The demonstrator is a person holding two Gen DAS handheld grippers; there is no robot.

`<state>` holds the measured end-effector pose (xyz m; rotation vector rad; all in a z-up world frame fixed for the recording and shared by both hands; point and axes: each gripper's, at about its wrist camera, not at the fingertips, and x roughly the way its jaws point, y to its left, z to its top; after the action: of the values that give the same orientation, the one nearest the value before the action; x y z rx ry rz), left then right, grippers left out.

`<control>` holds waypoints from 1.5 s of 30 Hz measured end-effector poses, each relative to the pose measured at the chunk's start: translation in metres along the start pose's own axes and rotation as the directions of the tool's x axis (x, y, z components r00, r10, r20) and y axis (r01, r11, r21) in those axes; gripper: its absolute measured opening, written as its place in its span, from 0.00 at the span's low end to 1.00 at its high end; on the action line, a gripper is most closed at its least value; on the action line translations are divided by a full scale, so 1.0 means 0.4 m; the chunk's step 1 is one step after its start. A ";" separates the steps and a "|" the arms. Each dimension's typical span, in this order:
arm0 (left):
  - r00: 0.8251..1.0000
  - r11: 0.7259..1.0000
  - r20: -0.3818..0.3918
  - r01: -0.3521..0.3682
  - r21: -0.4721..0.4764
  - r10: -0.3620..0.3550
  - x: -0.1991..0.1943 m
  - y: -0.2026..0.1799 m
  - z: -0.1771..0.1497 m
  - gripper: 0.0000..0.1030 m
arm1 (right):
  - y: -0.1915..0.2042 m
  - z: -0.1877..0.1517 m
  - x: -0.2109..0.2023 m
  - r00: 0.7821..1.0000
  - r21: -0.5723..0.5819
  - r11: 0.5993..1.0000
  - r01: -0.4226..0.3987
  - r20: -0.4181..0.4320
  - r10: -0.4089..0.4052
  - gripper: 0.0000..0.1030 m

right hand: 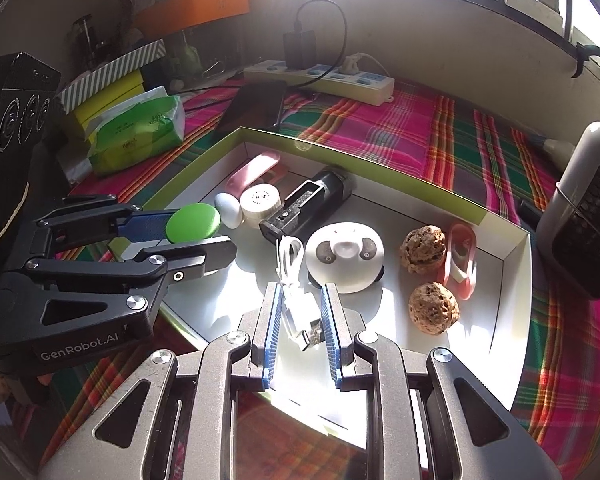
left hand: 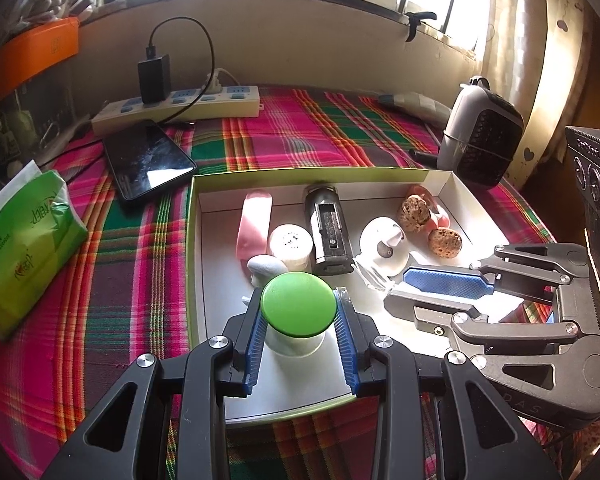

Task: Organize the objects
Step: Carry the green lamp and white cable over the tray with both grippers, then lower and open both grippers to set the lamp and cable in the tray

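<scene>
A small jar with a green lid [left hand: 298,304] stands upright over the near left part of the white, green-rimmed box [left hand: 196,240]. My left gripper [left hand: 299,294] is shut on it, a blue pad on each side. In the right wrist view my right gripper [right hand: 302,290] is shut on a white USB cable [right hand: 296,308], whose plug end lies between the pads. The cable's coil trails toward a round white device [right hand: 344,258]. The right gripper [left hand: 398,290] reaches in from the right, beside the jar. The left gripper [right hand: 196,236] comes in from the left.
The box also holds a pink case [left hand: 254,224], a white round pot [left hand: 290,242], a black cylinder [left hand: 326,232], a white egg shape [left hand: 266,266], two brown nuts [left hand: 444,242] and a pink clip [right hand: 460,260]. Around it are a phone [left hand: 148,160], power strip [left hand: 180,106], tissue pack [left hand: 24,240] and small heater [left hand: 480,136].
</scene>
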<state>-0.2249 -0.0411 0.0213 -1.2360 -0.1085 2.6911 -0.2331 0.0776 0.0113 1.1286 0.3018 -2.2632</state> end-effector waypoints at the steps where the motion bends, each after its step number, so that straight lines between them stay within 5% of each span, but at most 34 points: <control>1: 1.000 1.000 0.000 0.000 0.002 0.000 0.000 0.001 0.000 0.30 | 0.000 0.000 0.000 1.000 0.002 1.000 -0.002 0.000 0.002 0.21; 45: 1.000 1.000 0.003 0.011 -0.010 -0.011 -0.008 0.002 -0.005 0.30 | 0.006 -0.004 -0.011 1.000 0.014 1.000 -0.014 0.013 0.014 0.21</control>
<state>-0.2216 -0.0423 0.0222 -1.2304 -0.1287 2.6864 -0.2287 0.0781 0.0140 1.1194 0.2723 -2.2627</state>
